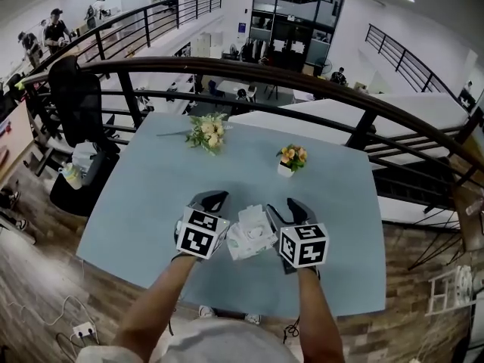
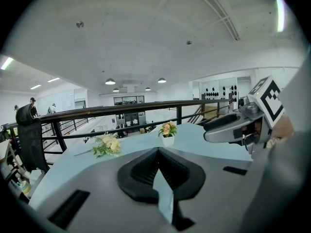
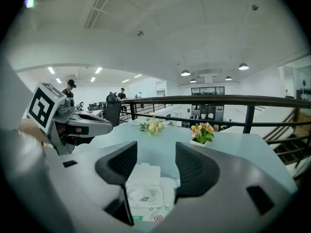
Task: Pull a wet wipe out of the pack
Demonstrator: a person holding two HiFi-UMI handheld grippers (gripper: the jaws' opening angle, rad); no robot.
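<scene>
A white wet wipe pack (image 1: pixel 250 235) lies on the pale blue table (image 1: pixel 151 203) between my two grippers, its lid flipped up. In the right gripper view the pack (image 3: pixel 146 193) shows low in the gap of the jaws, with the round opening bare and the raised lid beyond it. My right gripper (image 3: pixel 155 155) is open and holds nothing; in the head view the right gripper (image 1: pixel 286 212) sits at the pack's right edge. My left gripper (image 1: pixel 212 201) rests just left of the pack. Its pads meet at the tip, so the left gripper (image 2: pixel 158 152) is shut with nothing in it.
A loose bunch of flowers (image 1: pixel 208 132) lies at the table's far side. A small white pot of orange flowers (image 1: pixel 291 159) stands beyond the right gripper. A dark curved railing (image 1: pixel 249 70) runs behind the table, with a black chair (image 1: pixel 74 100) at the left.
</scene>
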